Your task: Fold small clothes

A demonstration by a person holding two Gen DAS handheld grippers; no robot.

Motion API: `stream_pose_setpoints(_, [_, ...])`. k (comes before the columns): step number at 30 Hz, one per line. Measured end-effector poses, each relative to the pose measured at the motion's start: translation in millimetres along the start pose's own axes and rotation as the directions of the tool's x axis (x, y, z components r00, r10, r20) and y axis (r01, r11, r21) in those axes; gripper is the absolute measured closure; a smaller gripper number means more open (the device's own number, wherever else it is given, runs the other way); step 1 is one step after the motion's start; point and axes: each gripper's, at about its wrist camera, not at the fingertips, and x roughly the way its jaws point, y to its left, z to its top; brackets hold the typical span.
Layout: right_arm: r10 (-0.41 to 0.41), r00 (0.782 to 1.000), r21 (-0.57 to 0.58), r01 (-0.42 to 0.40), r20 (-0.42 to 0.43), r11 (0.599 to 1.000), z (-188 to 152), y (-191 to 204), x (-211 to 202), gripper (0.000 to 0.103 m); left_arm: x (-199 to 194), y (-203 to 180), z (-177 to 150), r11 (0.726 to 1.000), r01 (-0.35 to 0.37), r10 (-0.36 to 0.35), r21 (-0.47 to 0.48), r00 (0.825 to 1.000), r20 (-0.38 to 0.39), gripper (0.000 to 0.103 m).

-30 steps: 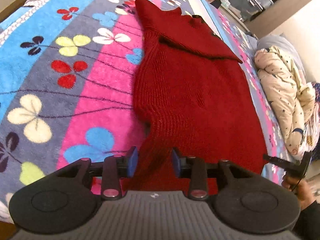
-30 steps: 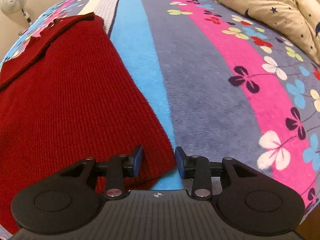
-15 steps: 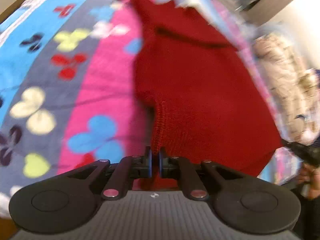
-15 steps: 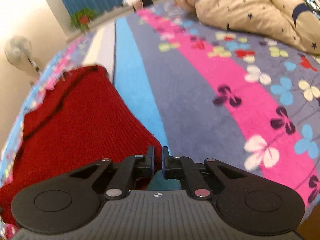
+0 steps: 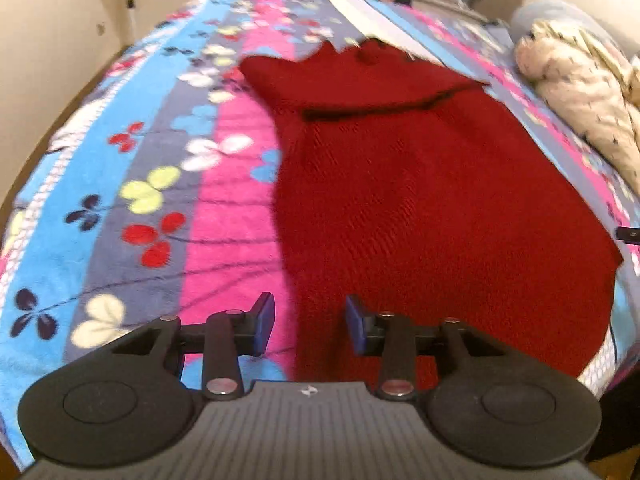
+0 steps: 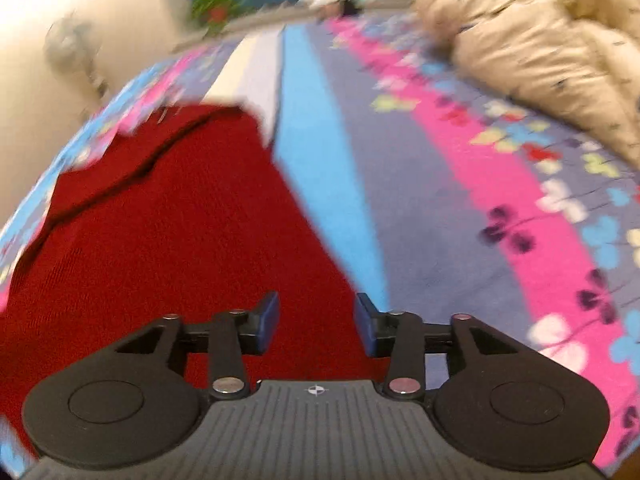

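While a red knitted garment (image 5: pixel 420 200) lies flat on a flowered blanket (image 5: pixel 140 152), both tools hover above its near edge, jaws opening and gripping nothing. Only the left gripper (image 5: pixel 310 322) sees the garment's left edge; the right gripper (image 6: pixel 317 322) shows its right edge and a beige quilt (image 6: pixel 540 40).

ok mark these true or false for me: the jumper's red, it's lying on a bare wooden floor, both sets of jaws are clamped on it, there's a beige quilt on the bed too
1. The jumper is red. True.
2. It lies on a bare wooden floor. False: it lies on a flowered striped blanket.
3. Both sets of jaws are clamped on it. False: the left gripper and right gripper are opening, pads off the knit.
4. A beige quilt lies on the bed too. True.
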Motion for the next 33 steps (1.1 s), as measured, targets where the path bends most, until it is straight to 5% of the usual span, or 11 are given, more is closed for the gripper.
stream_pose_setpoints(3, [-0.057,0.978,-0.049,0.048,-0.2,0.998,-12.5,3.4,33.7,0.054,27.2,-5.8,-6.1,0.999,-0.043,0.047,0.03,0.988,-0.146,0.05])
stream_pose_setpoints(5, [-0.094,0.973,-0.076,0.08,-0.209,0.994,-13.5,5.4,38.6,0.053,37.3,-7.5,-6.9,0.996,-0.078,0.085,0.04,0.978,-0.191,0.047])
stream_pose_setpoints(10, [-0.08,0.991,-0.086,0.071,-0.103,0.994,-4.7,18.6,20.8,0.053,17.4,-7.3,7.6,0.997,-0.075,0.075,0.002,0.996,-0.041,0.039])
stream_pose_setpoints(13, [-0.068,0.998,-0.109,0.066,-0.017,0.992,3.4,26.6,9.1,0.053,8.4,-8.9,16.7,0.994,-0.112,0.113,-0.015,0.992,0.051,0.033])
stream_pose_setpoints(18, [0.0,0.996,-0.058,0.005,0.093,0.998,26.9,39.5,-5.9,0.053,-2.3,-9.1,33.1,0.988,-0.121,0.138,-0.1,0.972,0.191,0.025])
stream_pose_setpoints(22, [0.058,0.985,-0.071,-0.047,0.164,0.996,59.4,62.9,-5.7,0.053,-12.6,-23.2,42.0,0.983,-0.162,0.182,-0.09,0.934,0.307,0.018])
stream_pose_setpoints(27, [0.143,0.969,-0.101,-0.125,0.2,0.987,91.0,88.5,15.5,0.053,-10.0,-45.2,47.9,0.972,-0.232,0.228,-0.031,0.909,0.348,0.018])
stream_pose_setpoints(33, [0.139,0.968,-0.141,-0.11,0.211,0.984,111.8,103.5,47.5,0.053,14.8,-67.1,68.8,0.961,-0.276,0.256,0.016,0.911,0.322,0.018])
